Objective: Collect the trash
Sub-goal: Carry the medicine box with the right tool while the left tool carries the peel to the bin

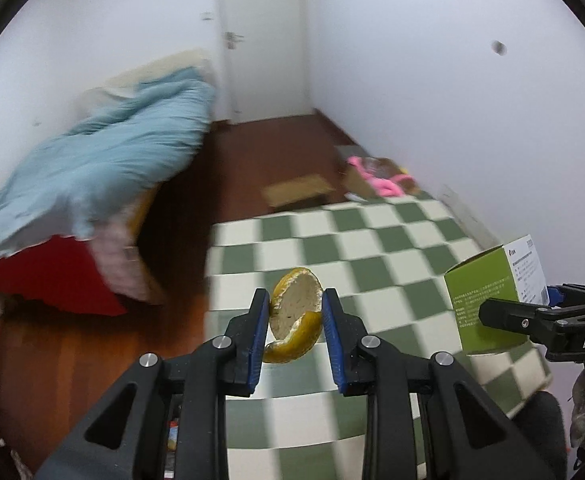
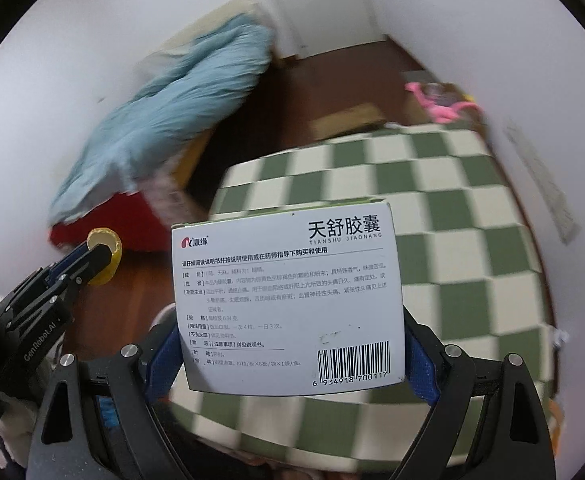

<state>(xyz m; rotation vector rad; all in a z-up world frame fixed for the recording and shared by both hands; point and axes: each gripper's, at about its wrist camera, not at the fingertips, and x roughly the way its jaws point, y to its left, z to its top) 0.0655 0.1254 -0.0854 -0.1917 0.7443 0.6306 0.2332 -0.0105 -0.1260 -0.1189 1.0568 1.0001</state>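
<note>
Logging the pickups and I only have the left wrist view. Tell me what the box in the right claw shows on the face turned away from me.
Observer: The green box has a white face with printed text and a barcode at its lower right.
Operator: Confirm the grip.
Observer: The right claw clamps the box by its two sides, blue pads against them.
Operator: Describe my peel from there.
Observer: The orange peel curls into a hollow roll in the left claw.
</note>
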